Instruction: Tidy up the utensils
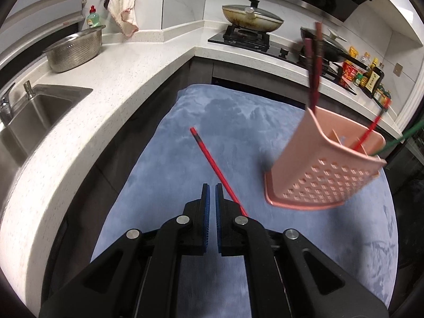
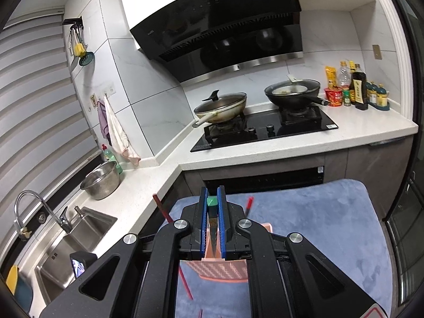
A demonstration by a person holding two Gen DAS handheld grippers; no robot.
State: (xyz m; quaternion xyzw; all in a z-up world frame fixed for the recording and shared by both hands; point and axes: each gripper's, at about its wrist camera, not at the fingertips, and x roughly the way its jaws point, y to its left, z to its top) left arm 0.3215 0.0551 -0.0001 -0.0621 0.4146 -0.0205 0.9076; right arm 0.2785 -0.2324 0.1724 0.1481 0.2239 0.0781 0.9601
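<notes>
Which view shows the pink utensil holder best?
The left wrist view: the pink utensil holder shows whole on the blue mat, perforated side and chopsticks inside visible. In the right wrist view the right gripper hides most of it; only a perforated part shows.

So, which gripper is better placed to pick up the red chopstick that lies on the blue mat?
Left. The left gripper is nearly closed on nothing, and the red chopstick lies on the blue mat just beside its fingertips. The right gripper is busy: it holds a green-tipped chopstick above the pink holder.

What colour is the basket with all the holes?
Pink basket, clearest in the left wrist view.
</notes>
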